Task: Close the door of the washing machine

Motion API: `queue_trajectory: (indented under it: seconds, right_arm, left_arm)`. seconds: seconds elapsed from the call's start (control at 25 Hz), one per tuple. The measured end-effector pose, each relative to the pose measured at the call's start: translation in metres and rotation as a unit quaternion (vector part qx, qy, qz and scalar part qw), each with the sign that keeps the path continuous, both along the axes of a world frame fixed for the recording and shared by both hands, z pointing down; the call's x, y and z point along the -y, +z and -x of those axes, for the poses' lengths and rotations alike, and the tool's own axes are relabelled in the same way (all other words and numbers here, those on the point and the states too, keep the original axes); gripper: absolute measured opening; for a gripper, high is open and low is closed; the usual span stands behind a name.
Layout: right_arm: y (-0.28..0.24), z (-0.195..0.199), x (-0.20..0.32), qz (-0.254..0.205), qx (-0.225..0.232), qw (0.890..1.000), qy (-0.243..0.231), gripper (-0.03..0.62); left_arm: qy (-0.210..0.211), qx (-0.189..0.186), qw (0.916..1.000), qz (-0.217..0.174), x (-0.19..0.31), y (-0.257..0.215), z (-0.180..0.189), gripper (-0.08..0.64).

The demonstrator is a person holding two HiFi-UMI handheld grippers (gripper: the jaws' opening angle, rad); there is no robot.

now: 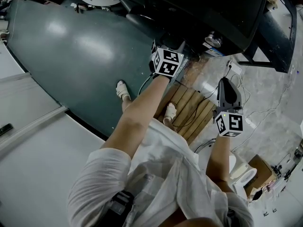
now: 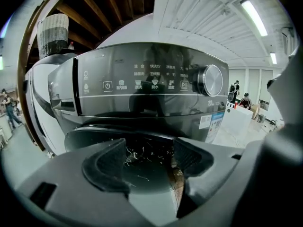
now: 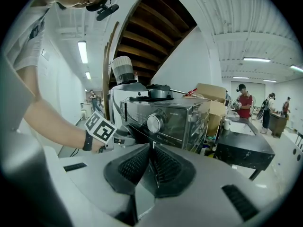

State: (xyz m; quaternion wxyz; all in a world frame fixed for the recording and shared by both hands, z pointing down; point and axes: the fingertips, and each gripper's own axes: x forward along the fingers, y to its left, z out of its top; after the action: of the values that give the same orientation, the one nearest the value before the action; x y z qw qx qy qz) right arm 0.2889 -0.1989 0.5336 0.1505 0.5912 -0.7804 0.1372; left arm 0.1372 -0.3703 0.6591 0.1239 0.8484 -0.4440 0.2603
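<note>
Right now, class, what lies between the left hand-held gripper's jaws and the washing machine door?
Nothing: in the left gripper view the open left hand-held gripper faces the dark door across bare air.

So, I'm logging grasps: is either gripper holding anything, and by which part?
Nothing is held: left gripper open facing the washing machine, right gripper shut, empty.

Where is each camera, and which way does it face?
Head view: on the person's head, steeply down onto both arms, feet, left gripper, right gripper.
Left gripper view: on that gripper, facing the washing machine, jaws open.
Right gripper view: on that gripper, toward the washing machine's corner, jaws shut; left forearm shows.
Both gripper views share the knob.
</note>
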Motion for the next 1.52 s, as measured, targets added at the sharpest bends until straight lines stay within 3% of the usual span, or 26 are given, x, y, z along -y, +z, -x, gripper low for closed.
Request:
queue_trajectory:
  seconds: [0.6, 0.68, 0.84, 1.08, 1.32, 1.52]
  right_arm:
    - [-0.009, -0.002, -0.016, -0.003, -0.009, 1.0, 0.002, 0.032]
    - [-0.012, -0.003, -0.022, -0.001, -0.006, 1.0, 0.005, 0.032]
    - [-0.013, -0.002, -0.035, 0.002, 0.008, 1.0, 0.01, 0.032]
    - [-0.014, 0.004, -0.053, 0.005, 0.016, 1.0, 0.008, 0.032]
    - [-0.035, 0.016, -0.055, -0.018, 0.032, 0.999, -0.003, 0.032]
    - [-0.064, 0.024, -0.058, -0.044, 0.034, 0.998, -0.005, 0.031]
  left_arm:
    - [0.002, -0.017, 0.9998, -0.007, 0.001, 0.002, 0.002, 0.313]
    - [0.014, -0.04, 0.999, 0.016, -0.003, 0.004, 0.0, 0.298]
    - [0.055, -0.082, 0.9945, 0.036, -0.025, -0.012, 0.004, 0.17]
    - [0.032, -0.104, 0.9939, 0.016, -0.077, -0.043, 0.074, 0.088]
    - [0.001, -0.106, 0.993, -0.052, -0.116, -0.117, 0.145, 0.035]
    - [-0.049, -0.14, 0.9832, -0.106, -0.149, -0.185, 0.188, 0.034]
